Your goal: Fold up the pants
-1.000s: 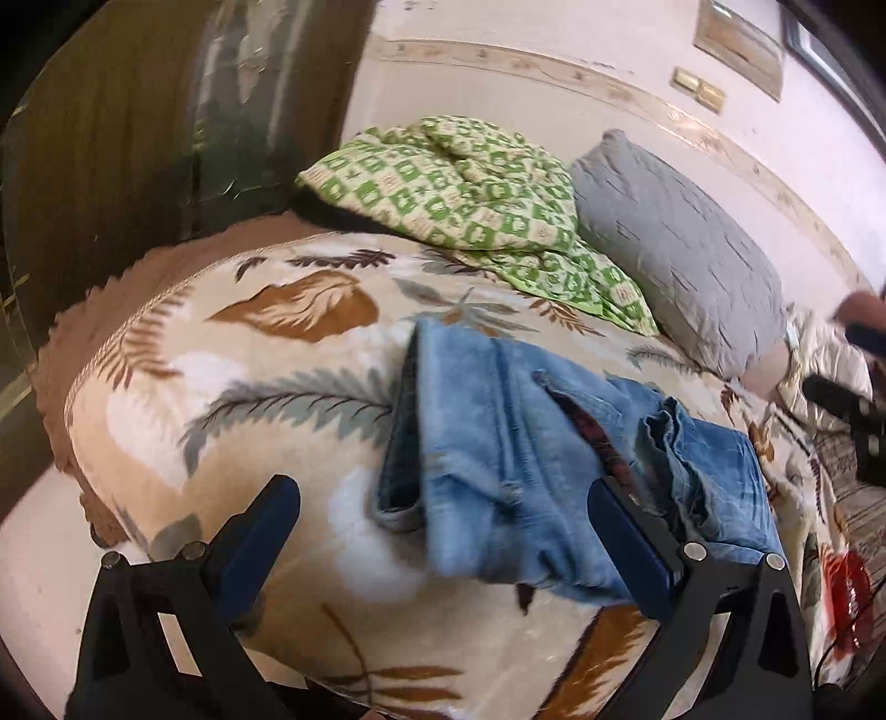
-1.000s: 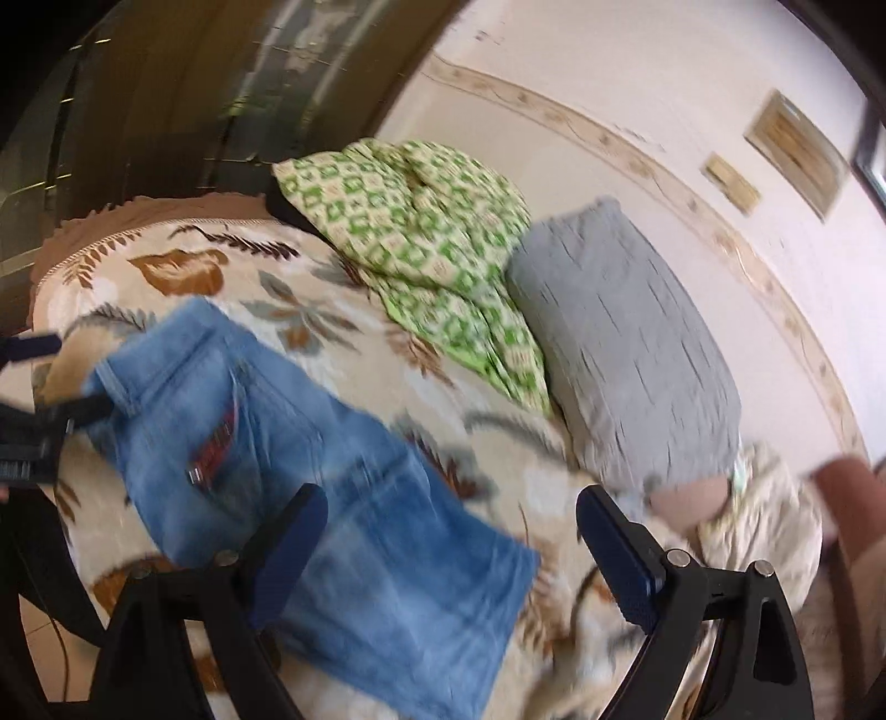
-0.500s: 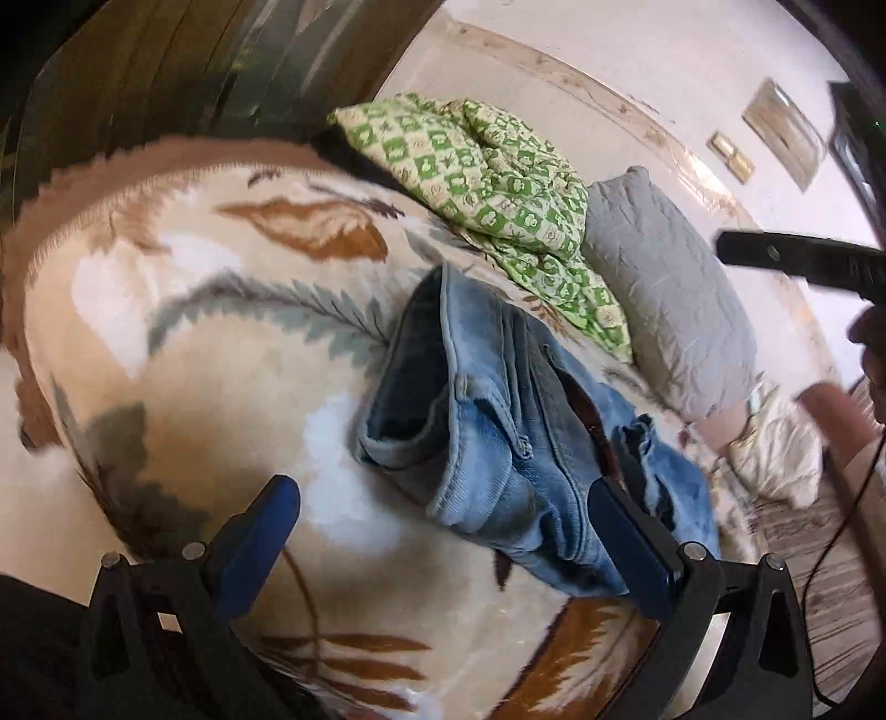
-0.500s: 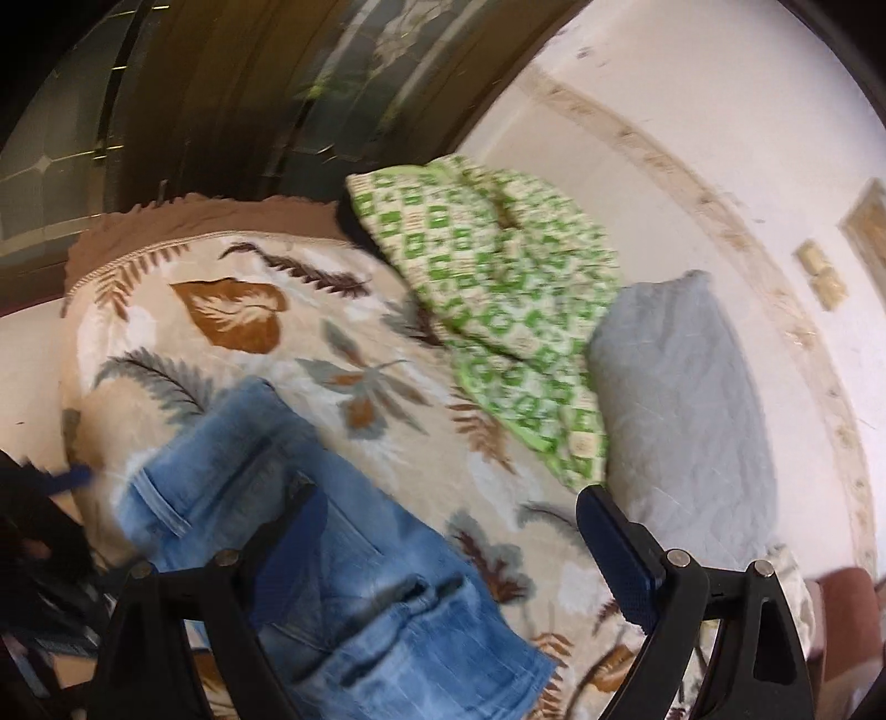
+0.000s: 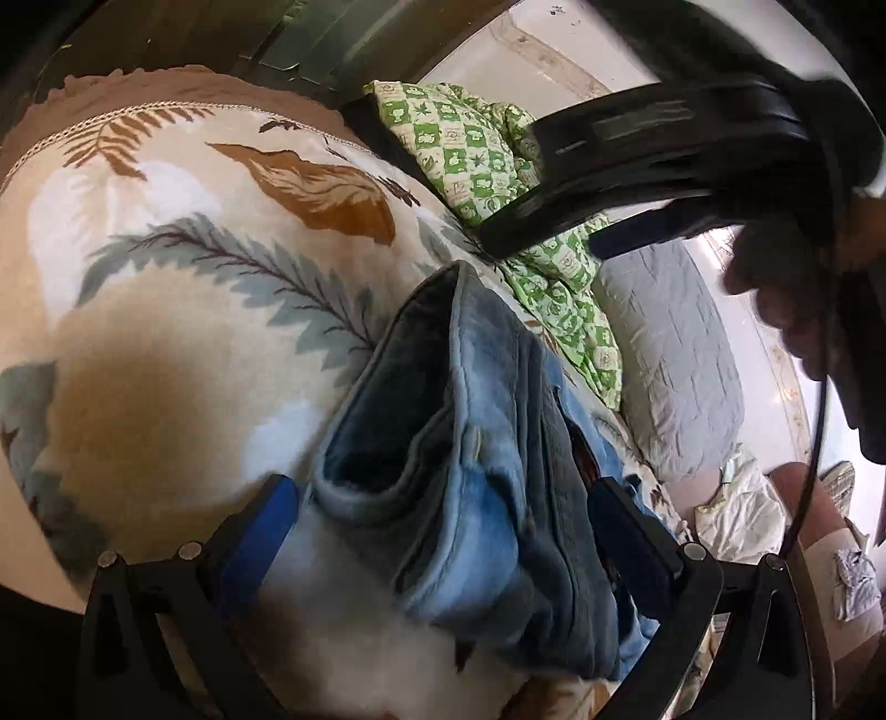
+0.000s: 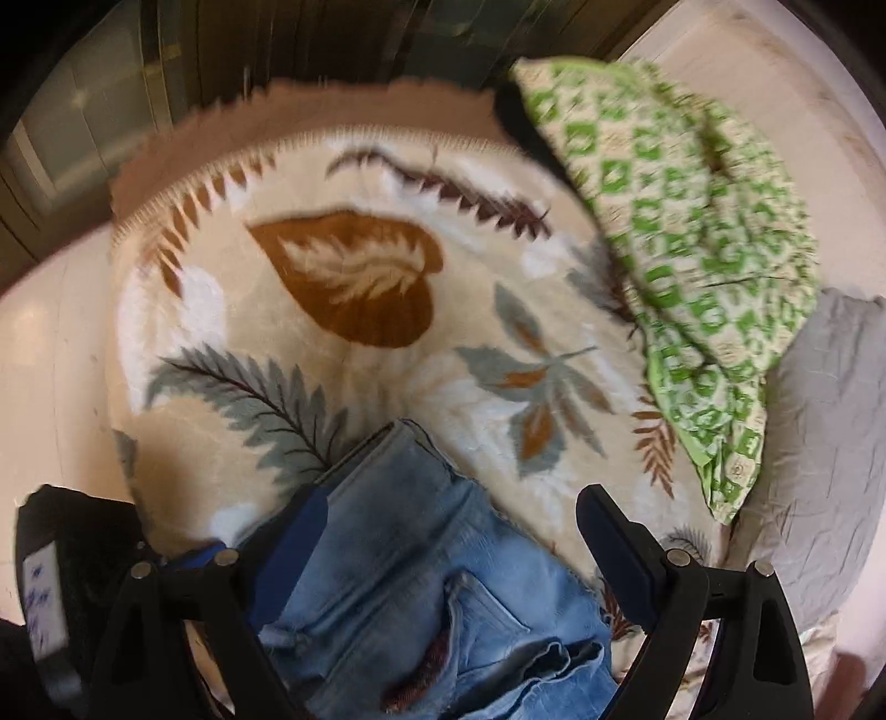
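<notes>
On the cream fleece blanket with brown and grey leaf print: folded light-blue denim pants, lying bunched, waistband end toward the near edge. In the left wrist view: left gripper with black arms and blue pads, jaws spread wide, straddling the denim's near end, pads just beside the fabric, contact not discernible. In the right wrist view: right gripper with black arms and blue pads, jaws likewise wide, positioned over the pants, nothing clamped. Beyond the pants: crumpled green-and-white checked quilt, then a grey rectangular pillow against the pale wall. Upper right of the left view: a hand on the other black tool. Right view blurred.
</notes>
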`<state>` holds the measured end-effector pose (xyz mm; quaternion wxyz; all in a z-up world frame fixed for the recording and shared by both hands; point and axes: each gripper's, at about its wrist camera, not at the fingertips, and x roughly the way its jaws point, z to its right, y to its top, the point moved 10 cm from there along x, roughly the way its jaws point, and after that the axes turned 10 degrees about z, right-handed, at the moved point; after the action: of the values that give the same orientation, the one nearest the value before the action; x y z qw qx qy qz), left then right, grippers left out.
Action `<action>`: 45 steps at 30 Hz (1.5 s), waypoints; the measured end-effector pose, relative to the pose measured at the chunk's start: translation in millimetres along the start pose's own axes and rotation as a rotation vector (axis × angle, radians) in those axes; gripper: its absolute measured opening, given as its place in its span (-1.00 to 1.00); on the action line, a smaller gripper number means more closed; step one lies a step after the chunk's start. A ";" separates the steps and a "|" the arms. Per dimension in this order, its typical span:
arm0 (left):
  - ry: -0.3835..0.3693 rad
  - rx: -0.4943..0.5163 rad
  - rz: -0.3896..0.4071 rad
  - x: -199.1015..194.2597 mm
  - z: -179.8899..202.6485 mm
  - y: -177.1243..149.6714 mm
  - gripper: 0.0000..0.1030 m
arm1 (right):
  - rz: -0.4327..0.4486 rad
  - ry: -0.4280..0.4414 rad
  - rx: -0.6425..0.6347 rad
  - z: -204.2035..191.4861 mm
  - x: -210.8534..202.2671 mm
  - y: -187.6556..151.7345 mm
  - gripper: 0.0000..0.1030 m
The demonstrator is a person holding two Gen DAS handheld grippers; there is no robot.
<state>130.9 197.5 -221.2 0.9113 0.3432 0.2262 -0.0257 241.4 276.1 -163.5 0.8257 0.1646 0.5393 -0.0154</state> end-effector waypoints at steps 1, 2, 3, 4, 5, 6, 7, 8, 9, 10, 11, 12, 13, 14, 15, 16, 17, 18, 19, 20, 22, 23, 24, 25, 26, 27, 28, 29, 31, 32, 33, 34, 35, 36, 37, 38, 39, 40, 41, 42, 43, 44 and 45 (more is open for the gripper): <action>0.004 0.007 -0.003 3.0 0.7 0.5 1.00 | -0.028 -0.006 -0.006 -0.7 8.7 -0.5 0.80; 0.007 0.022 -0.009 6.3 2.3 0.8 1.00 | -0.059 -0.013 -0.007 -1.1 18.8 -1.3 0.80; 0.004 0.024 -0.008 7.0 2.8 0.8 1.00 | -0.087 -0.026 -0.013 -0.8 28.0 -2.8 0.80; -0.001 0.020 -0.004 6.0 2.8 0.4 1.00 | -0.115 -0.036 -0.023 -0.3 36.4 -4.4 0.80; -0.006 0.018 -0.001 5.3 2.8 0.5 1.00 | -0.133 -0.036 -0.025 -0.2 42.5 -5.3 0.78; -0.014 0.017 -0.001 4.1 2.9 0.2 1.00 | -0.142 -0.035 -0.024 -0.1 47.5 -5.4 0.76; -0.018 0.016 -0.001 3.9 3.7 -0.1 1.00 | -0.151 -0.037 -0.027 0.5 51.8 -5.9 0.72; -0.023 0.016 -0.001 3.1 3.9 -0.4 1.00 | -0.160 -0.033 -0.033 -0.5 55.0 -6.5 0.48; -0.026 0.019 -0.002 2.1 4.3 -1.1 1.00 | -0.172 -0.027 -0.035 -1.6 57.9 -8.0 0.10; -0.026 0.022 -0.001 1.7 4.3 -1.4 1.00 | -0.183 -0.015 -0.038 -3.9 60.2 -9.7 -0.07; -0.023 0.028 -0.001 1.3 4.9 -2.1 1.00 | -0.185 -0.002 -0.046 -7.1 61.4 -10.3 -0.36; -0.018 0.038 -0.001 0.8 5.8 -3.2 1.00 | -0.185 0.000 -0.053 -8.3 61.9 -10.7 -0.39; -0.016 0.042 0.000 0.8 6.3 -3.7 1.00 | -0.182 0.004 -0.056 -9.2 61.8 -10.6 -0.40; -0.015 0.044 0.001 0.6 6.5 -4.1 1.00 | -0.180 0.012 -0.054 -9.8 61.3 -10.7 -0.43; -0.013 0.039 0.000 0.6 6.0 -3.1 0.96 | -0.176 0.014 -0.054 -9.6 60.5 -10.6 -0.47; 0.000 0.031 0.000 -0.3 3.7 -1.7 0.49 | -0.170 0.017 -0.049 -8.8 59.2 -10.7 -0.48; 0.033 0.020 0.008 -3.0 -3.8 1.2 -0.03 | -0.165 0.022 -0.042 -8.4 57.9 -10.4 -0.50; 0.008 -0.012 -0.011 -2.0 -7.6 0.3 -0.57 | -0.157 0.027 -0.033 -7.3 56.4 -10.2 -0.50; -0.024 -0.067 -0.033 -0.2 -10.8 -1.2 -0.58 | -0.149 0.036 -0.020 -6.3 54.3 -9.9 -0.51; -0.049 -0.109 -0.036 -0.9 -13.1 -0.7 -0.58 | -0.142 0.050 -0.007 -6.7 52.3 -9.6 -0.58; -0.051 -0.079 -0.026 -3.2 -9.1 -0.7 -0.59 | -0.131 0.058 0.000 -6.4 49.8 -9.8 -0.58; -0.047 -0.059 -0.019 -4.5 -6.8 -0.4 -0.59 | -0.127 0.057 -0.002 -7.0 49.1 -9.9 -0.59; -0.049 -0.045 -0.013 -6.0 -4.3 0.1 -0.60 | -0.122 0.057 -0.003 -7.5 48.3 -10.1 -0.60; -0.053 -0.041 -0.007 -7.0 -2.1 0.4 -0.60 | -0.119 0.056 -0.004 -8.2 48.5 -9.8 -0.60; -0.057 -0.037 0.000 -8.9 -0.2 1.4 -0.60 | -0.115 0.054 -0.003 -8.0 47.7 -9.3 -0.61; -0.060 -0.027 0.007 -11.1 1.6 2.2 -0.60 | -0.108 0.055 -0.002 -7.9 45.3 -8.7 -0.63; -0.064 -0.013 0.016 -13.7 4.0 3.3 -0.60 | -0.103 0.055 -0.002 -7.3 43.5 -8.7 -0.63; -0.066 0.010 0.030 -17.1 8.7 4.5 -0.60 | -0.095 0.056 -0.001 -5.9 40.5 -8.8 -0.65; -0.073 0.037 0.048 -23.0 13.5 6.4 -0.60 | -0.070 0.064 0.012 -2.0 29.8 -9.9 -0.66; -0.080 0.051 0.061 -25.5 16.6 9.2 -0.60 | -0.051 0.070 0.024 1.6 21.9 -11.5 -0.67; -0.090 0.075 0.076 -30.1 23.8 11.1 -0.61 | -0.038 0.074 0.033 5.0 16.9 -13.0 -0.68; -0.096 0.090 0.087 -33.0 28.2 12.8 -0.61 | -0.017 0.081 0.049 10.3 7.9 -15.9 -0.69; -0.103 0.125 0.105 -38.6 37.6 14.8 -0.61 | 0.005 0.086 0.064 15.7 -1.3 -19.0 -0.70; -0.107 0.155 0.119 -42.2 46.0 16.1 -0.61 | 0.023 0.091 0.076 20.2 -8.2 -21.8 -0.71; -0.116 0.200 0.141 -48.9 58.2 17.7 -0.61 | 0.049 0.098 0.094 26.1 -18.9 -25.6 -0.71; -0.126 0.231 0.155 -53.8 67.9 18.1 -0.61 | 0.075 0.105 0.108 31.4 -28.8 -29.5 -0.71; -0.133 0.271 0.167 -59.2 80.1 17.7 -0.61 | 0.101 0.109 0.125 38.6 -39.6 -34.7 -0.72; -0.135 0.311 0.178 -63.9 91.3 16.5 -0.61 | 0.129 0.113 0.148 46.7 -51.1 -40.9 -0.72; -0.140 0.364 0.187 -68.9 107.5 13.3 -0.61 | 0.155 0.120 0.168 54.0 -61.6 -47.1 -0.72; -0.150 0.403 0.191 -72.4 121.4 10.0 -0.62 | 0.189 0.125 0.200 65.3 -74.9 -57.9 -0.72; -0.156 0.428 0.192 -72.7 131.0 7.4 -0.62 | 0.209 0.128 0.223 73.7 -82.8 -66.2 -0.72; -0.171 0.472 0.193 -75.4 148.5 2.4 -0.62 | 0.233 0.131 0.251 83.5 -91.2 -77.2 -0.72; -0.189 0.504 0.190 -76.4 162.7 -2.4 -0.64 | 0.251 0.130 0.275 91.5 -97.2 -86.7 -0.72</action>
<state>126.1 83.7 -82.1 0.8125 0.5748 0.0936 -0.0275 264.2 153.0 -65.2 0.7544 0.3422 0.5596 0.0246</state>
